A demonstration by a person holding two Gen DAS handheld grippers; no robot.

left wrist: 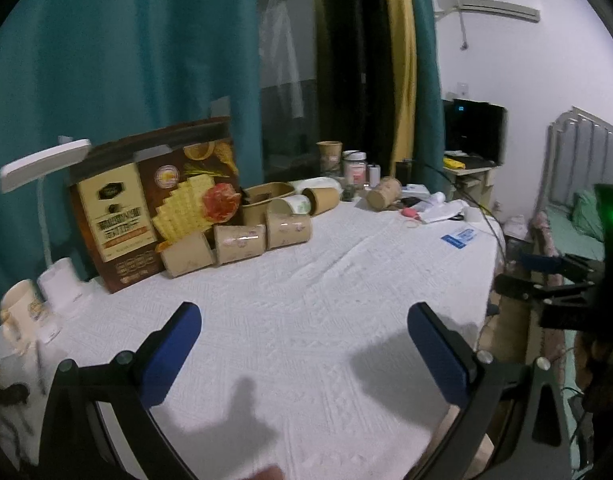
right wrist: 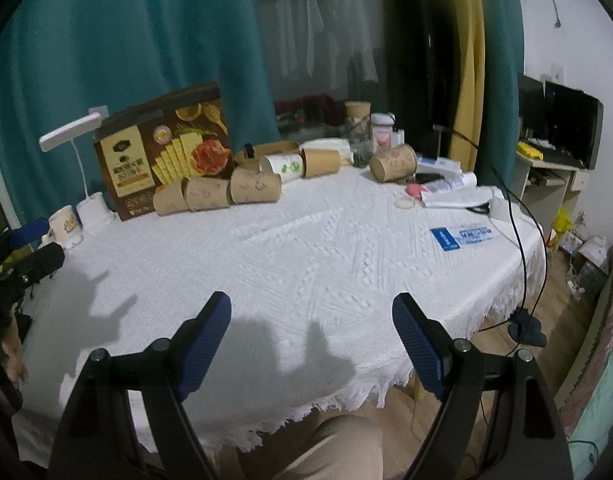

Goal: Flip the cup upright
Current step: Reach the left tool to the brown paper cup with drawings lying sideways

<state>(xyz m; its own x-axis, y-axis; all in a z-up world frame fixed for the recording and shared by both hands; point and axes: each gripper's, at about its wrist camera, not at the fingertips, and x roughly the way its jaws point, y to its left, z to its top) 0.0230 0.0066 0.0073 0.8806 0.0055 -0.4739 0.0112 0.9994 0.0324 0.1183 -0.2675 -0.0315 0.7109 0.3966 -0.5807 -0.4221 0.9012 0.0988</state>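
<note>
Several brown paper cups lie on their sides along the far edge of the white tablecloth. A row of three lies in front of the cracker box; it shows in the right wrist view too. One more brown cup lies alone further right. A white cup with a green print and a plain brown cup lie behind the row. My left gripper is open and empty above the cloth, far from the cups. My right gripper is open and empty near the front edge.
A cracker box stands at the back left beside a white desk lamp and a mug. Jars, papers and a black cable lie at the right. A blue-white card lies on the tablecloth.
</note>
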